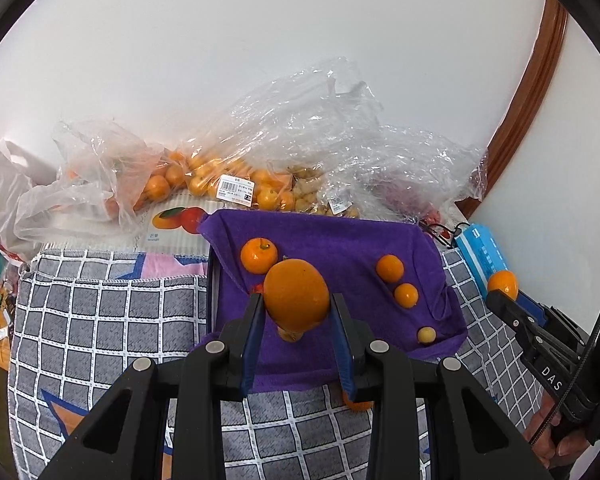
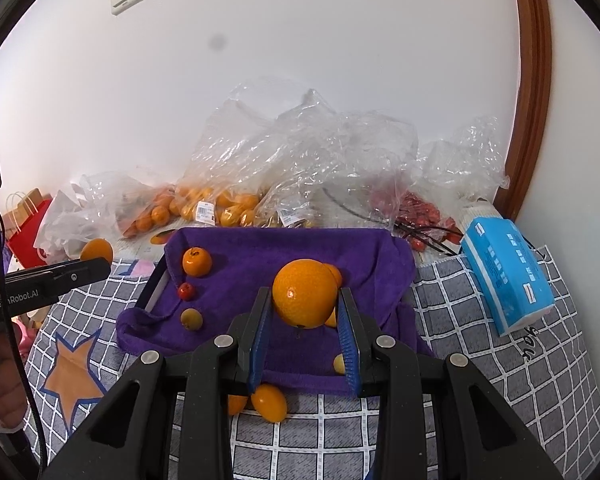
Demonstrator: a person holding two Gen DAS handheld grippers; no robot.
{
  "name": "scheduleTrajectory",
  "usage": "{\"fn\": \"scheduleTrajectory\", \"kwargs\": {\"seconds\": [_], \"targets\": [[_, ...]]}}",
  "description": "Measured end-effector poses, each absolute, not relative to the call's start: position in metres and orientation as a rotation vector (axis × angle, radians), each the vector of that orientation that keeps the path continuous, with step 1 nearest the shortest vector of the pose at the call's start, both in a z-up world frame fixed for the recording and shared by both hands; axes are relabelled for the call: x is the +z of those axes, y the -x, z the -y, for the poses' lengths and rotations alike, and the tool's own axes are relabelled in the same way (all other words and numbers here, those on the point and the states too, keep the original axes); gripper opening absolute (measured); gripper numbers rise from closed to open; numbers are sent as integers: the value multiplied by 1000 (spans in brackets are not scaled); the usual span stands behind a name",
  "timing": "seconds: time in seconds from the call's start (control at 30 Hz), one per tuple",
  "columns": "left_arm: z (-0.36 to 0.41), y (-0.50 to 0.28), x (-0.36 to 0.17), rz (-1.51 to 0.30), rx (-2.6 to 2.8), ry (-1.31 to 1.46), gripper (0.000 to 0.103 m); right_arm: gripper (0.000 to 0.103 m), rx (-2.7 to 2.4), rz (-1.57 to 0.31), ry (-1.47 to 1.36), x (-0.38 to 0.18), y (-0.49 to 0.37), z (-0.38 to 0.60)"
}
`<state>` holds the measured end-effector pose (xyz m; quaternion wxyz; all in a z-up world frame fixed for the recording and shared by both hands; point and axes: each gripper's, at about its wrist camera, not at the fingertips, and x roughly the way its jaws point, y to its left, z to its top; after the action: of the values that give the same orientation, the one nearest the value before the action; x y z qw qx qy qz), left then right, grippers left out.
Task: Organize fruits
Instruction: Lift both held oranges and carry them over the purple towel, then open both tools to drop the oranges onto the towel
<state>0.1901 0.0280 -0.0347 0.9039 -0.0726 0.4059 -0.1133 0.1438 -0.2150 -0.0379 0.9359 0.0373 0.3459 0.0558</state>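
The left gripper (image 1: 296, 306) clamps a large orange (image 1: 296, 294) between its blue pads, held above the purple towel (image 1: 340, 240) that covers a tray. The right gripper (image 2: 305, 304) likewise grips a second orange (image 2: 305, 293) over the same purple towel (image 2: 260, 248).

Readable writing is sparse: "DAS" runs along the side of the right gripper as seen from the left wrist, and "GenRobot.AI", partly hidden, shows on the left gripper's body in the right wrist view. White barcode labels (image 1: 236, 189) sit on the clear plastic bags (image 1: 300, 128) of small oranges beyond the towel, their print too small to read. A blue tissue pack (image 2: 504, 276) lies to the right of the right gripper on the checked cloth (image 2: 480, 312); its text is illegible.

Ahead of the left gripper, small fruits dot the towel: a stemmed tangerine (image 1: 259, 255) just beyond and left of the held orange, others to the right. The towel's middle lies bare. Its near edge hangs just ahead of both grippers, with loose fruit (image 2: 269, 402) on the cloth below.
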Motion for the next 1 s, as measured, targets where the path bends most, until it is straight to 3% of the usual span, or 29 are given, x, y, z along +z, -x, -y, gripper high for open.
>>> {"fn": "scheduleTrajectory", "kwargs": {"seconds": [0.33,1.0], "targets": [[-35,-211,-44,-855,-210,180,31,32,113,-724,-78,-48,-166,218],[-8,-267,-99,-980,-205,171,31,32,89,-867,-124,-122,-212,248]]}}
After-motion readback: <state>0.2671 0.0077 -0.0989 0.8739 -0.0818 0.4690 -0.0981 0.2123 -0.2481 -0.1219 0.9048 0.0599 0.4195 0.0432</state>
